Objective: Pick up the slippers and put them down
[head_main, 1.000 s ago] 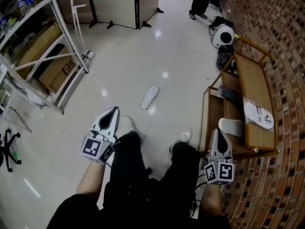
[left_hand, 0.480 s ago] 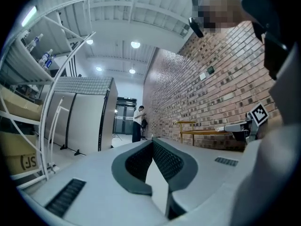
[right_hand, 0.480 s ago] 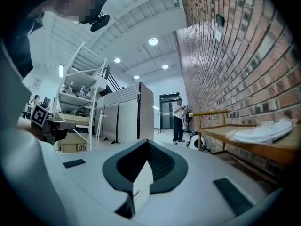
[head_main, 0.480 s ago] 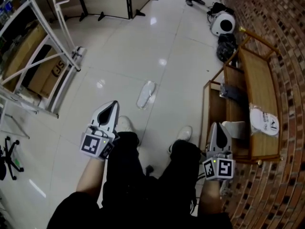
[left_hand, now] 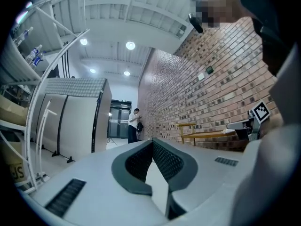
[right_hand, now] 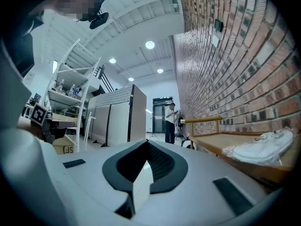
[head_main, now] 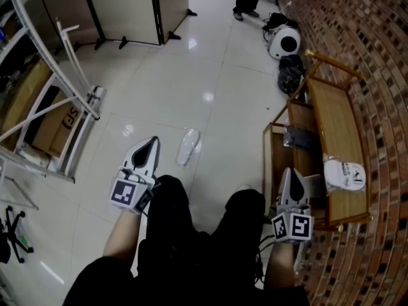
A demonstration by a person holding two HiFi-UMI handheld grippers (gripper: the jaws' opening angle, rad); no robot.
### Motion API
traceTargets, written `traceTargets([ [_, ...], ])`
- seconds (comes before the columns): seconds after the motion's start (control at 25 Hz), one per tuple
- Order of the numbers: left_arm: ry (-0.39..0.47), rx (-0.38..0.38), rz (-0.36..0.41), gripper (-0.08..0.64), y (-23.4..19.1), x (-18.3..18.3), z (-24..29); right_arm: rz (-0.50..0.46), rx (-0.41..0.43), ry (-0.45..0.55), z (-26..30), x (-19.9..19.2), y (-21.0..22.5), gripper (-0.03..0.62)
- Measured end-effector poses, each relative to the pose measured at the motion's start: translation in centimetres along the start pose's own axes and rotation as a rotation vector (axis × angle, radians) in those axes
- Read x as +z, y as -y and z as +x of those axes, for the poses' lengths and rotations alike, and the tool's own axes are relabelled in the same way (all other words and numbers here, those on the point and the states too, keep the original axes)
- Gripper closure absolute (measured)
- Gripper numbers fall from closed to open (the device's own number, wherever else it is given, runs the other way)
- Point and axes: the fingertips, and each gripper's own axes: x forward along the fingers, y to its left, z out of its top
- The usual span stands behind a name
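More floor (head_main: 210, 62) is covered than a second ago, and the bench (head_main: 335, 116) is drawn closer. The left gripper (head_main: 152, 144) and right gripper (head_main: 291, 172) are carried with jaws together, empty. The slipper (head_main: 187, 146), lying ahead of the left gripper, is brought nearer, so pickup is judged close.

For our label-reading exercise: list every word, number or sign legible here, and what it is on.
"SF", large letters seen sideways, as best it reads: box in the white rack.
Dark print on the white bag: too small to read.
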Motion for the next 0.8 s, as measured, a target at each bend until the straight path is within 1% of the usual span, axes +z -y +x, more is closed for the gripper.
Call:
traceTargets([
  [0.24, 0.038, -0.075, 0.014, 0.555, 0.5, 1.5, 3.7, -0.006, -0.054, 0.044, 0.4, 1.9, 1.2, 0.584],
  [0.4, 0.055, -0.148, -0.006, 0.555, 2.4, 1.7, 6.4, -0.016, -0.112, 0.054, -1.2, 2.7, 2.0, 0.584],
  [0.56, 0.075, -0.245, -0.050, 0.555, 6.6, 1.6, 9.0, -0.049, -0.182, 0.044, -4.4, 3.4, 3.8, 0.584],
  [0.68, 0.079, -0.346, -0.058, 0.555, 11.4, 1.8, 10.9, -0.054, -0.261, 0.061, -7.9, 4.1, 6.0, 0.584],
  [0.8, 0.067, -0.443, -0.083, 0.555, 16.5, 1.6, 12.5, -0.057, -0.345, 0.072, -12.0, 4.6, 8.0, 0.584],
])
